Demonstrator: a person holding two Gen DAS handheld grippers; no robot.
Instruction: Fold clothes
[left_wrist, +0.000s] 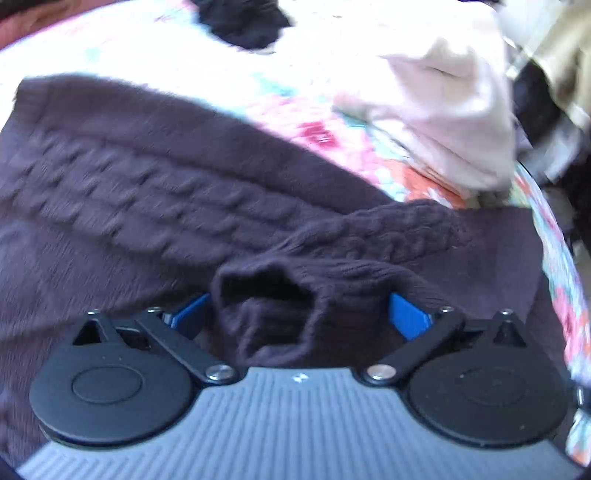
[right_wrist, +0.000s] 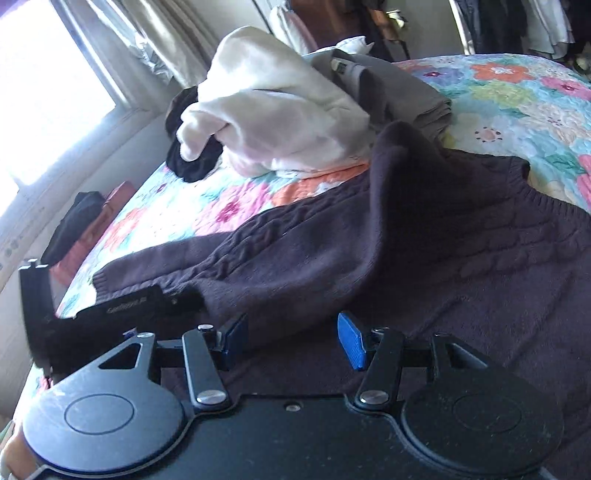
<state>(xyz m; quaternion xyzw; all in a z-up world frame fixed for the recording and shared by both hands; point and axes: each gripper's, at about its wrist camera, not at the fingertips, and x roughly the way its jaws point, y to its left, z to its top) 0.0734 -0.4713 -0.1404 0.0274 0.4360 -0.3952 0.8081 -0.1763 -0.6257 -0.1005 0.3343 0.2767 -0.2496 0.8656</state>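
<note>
Sweater (left_wrist: 140, 192) is the thing to fold. It is dark purple with knitted ropes, and it lies spread on the bed (right_wrist: 517, 107), on the flowery quilt.

The left gripper (left_wrist: 299, 314) has the end of a sleeve (left_wrist: 269, 314) bunched up between its blue fingers (left_wrist: 406, 317). The jaws stand wide, so I cannot tell if they pinch the cuff or if it just sits there. The right gripper (right_wrist: 295, 339) hangs just over the body of the sweater. Its jaws are open and hold nothing.

I think this is the sleeve step. The sleeve looks like it is being laid across the body. Next, the sleeve should go flat and straight on the body with no lumps. After that, the right gripper needs an edge to pinch, maybe the hem or the side.

The left view shows the sleeve end up close, with its hole. It is blurry. The right view does not show that cuff well, but it shows much more of the room. It shows a hump in the sweater, a white top (right_wrist: 273, 110) and a grey folded thing (right_wrist: 402, 88) piled near it, a black cloth (right_wrist: 184, 162), a bright window (right_wrist: 48, 74), and the left gripper out at the side.
</note>
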